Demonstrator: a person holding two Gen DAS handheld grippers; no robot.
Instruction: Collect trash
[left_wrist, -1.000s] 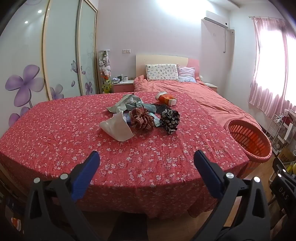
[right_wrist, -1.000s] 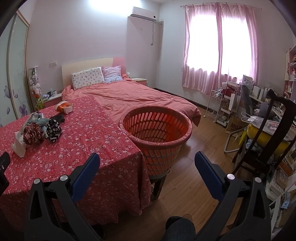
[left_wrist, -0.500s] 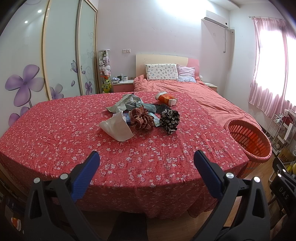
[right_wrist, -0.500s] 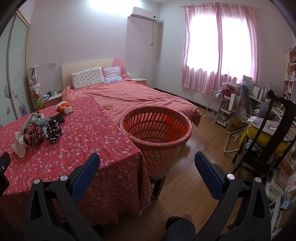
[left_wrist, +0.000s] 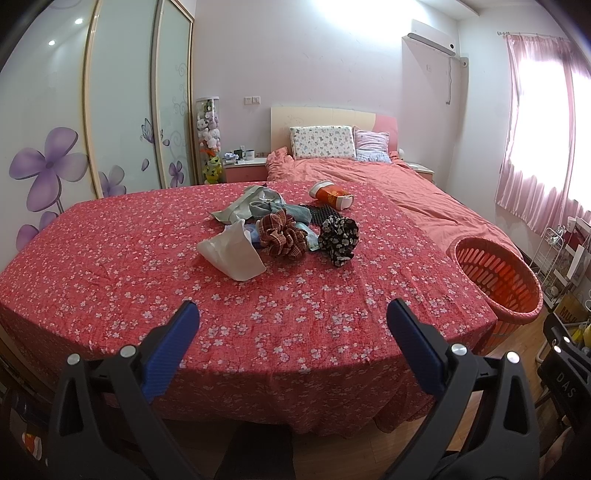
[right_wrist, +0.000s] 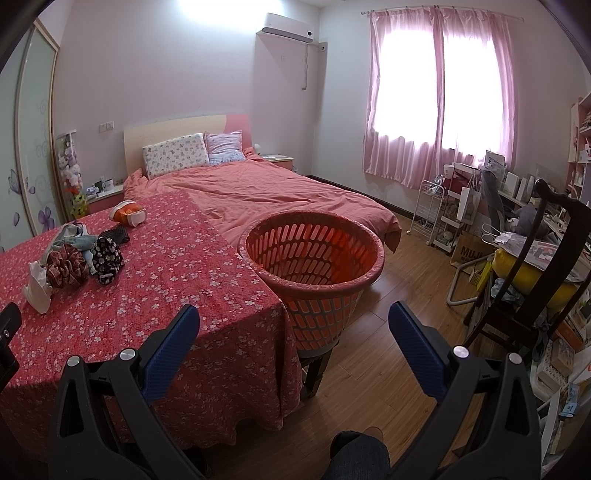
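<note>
A pile of trash lies mid-table on the red floral cloth (left_wrist: 147, 258): a white plastic bag (left_wrist: 231, 253), a plaid scrunchie (left_wrist: 282, 236), a black floral scrunchie (left_wrist: 338, 236), grey-blue wrappers (left_wrist: 251, 205) and an orange-and-white cup on its side (left_wrist: 330, 194). The pile also shows in the right wrist view (right_wrist: 70, 264). An orange slotted basket (right_wrist: 314, 258) stands by the table's right edge, also in the left wrist view (left_wrist: 495, 280). My left gripper (left_wrist: 291, 317) is open and empty over the table's near edge. My right gripper (right_wrist: 293, 317) is open and empty, in front of the basket.
A bed with a pink cover (right_wrist: 266, 195) lies behind the table. A wardrobe with purple flowers (left_wrist: 48, 166) is at the left. A dark chair (right_wrist: 539, 258), a white trolley (right_wrist: 432, 214) and a cluttered desk stand at the right on the wooden floor (right_wrist: 399, 314).
</note>
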